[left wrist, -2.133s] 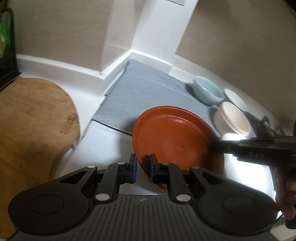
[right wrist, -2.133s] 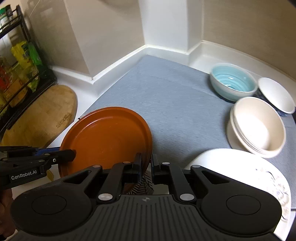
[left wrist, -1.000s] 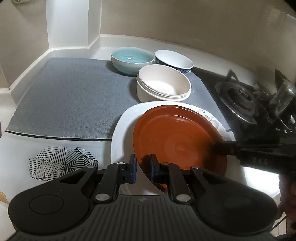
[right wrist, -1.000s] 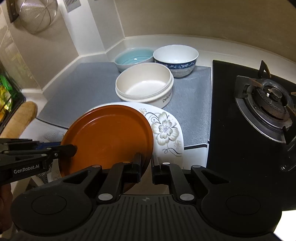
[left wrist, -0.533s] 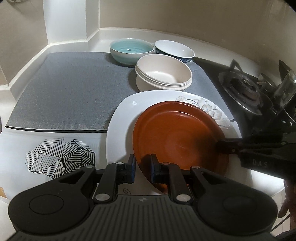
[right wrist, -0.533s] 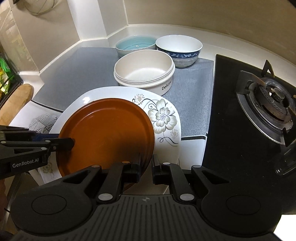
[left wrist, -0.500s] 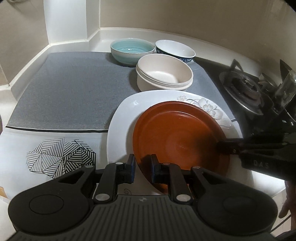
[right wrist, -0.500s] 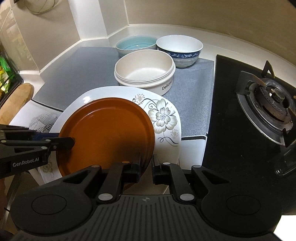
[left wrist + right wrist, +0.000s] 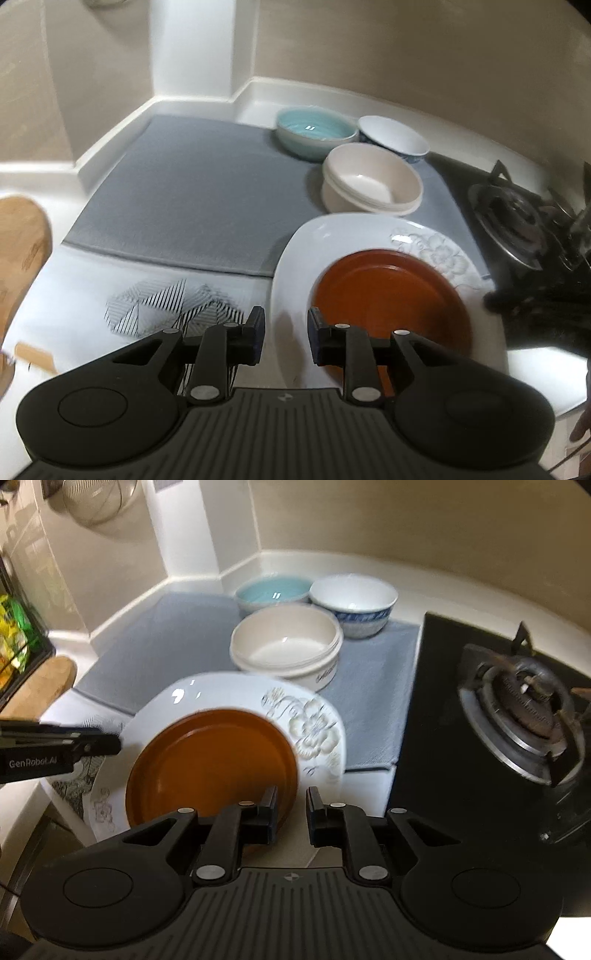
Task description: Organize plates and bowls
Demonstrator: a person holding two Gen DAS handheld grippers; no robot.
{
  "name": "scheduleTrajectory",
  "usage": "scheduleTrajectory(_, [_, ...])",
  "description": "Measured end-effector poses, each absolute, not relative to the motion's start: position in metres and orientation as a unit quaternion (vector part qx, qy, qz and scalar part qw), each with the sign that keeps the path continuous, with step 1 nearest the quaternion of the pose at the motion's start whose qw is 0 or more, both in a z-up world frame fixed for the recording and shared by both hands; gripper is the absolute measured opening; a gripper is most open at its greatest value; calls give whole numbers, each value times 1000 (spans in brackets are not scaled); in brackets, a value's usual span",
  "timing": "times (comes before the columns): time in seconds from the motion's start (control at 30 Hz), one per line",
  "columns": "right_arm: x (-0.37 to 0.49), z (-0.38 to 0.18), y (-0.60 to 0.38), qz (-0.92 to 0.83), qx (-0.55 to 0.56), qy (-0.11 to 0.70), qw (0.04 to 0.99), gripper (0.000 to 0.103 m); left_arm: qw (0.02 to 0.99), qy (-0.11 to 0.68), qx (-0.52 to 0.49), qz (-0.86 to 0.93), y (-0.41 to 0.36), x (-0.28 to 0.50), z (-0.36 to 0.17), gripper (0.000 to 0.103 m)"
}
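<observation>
With the round brown plate lying on the white flowered plate, both the left gripper and right gripper have just been opening and stand released, so back them straight off its rim without nudging it.

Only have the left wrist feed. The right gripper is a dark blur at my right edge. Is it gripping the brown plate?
Observer: No. The right gripper has its jaws apart; they have just been opening. The brown plate has its rim beside the left finger, not between the two.
Operator: What's beyond my left edge?
Observer: A black rack with yellow and green packets stands past the wooden board.
Operator: How's my gripper from there?
Observer: The left gripper has its tip off the brown plate's left edge, at the rim of the white floral plate. I can't tell if they touch.
</observation>
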State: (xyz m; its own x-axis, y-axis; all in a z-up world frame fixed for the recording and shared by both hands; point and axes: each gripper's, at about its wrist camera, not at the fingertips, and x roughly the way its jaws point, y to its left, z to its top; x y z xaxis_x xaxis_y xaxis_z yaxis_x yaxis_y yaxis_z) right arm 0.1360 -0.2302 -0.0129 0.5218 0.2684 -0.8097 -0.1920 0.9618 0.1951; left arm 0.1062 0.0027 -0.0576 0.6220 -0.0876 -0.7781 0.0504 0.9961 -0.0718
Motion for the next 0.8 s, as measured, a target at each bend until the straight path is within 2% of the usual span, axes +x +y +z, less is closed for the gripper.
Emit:
scheduleTrajectory(0.2, [140, -21, -247, 113, 62, 479, 868, 17, 888, 459, -20, -30, 0, 98, -68, 26])
scheduleTrajectory(0.37, [139, -30, -247, 129, 70, 496, 856, 17, 886, 464, -6, -19, -4, 94, -72, 15])
scheduleTrajectory(0.43, [136, -30, -245, 129, 54, 491, 860, 9, 886, 464, -11, -17, -3, 95, -72, 14])
scheduleTrajectory(0.8, [134, -28, -243, 153, 33, 492, 856, 10, 886, 464, -1, -3, -5, 103, -70, 13])
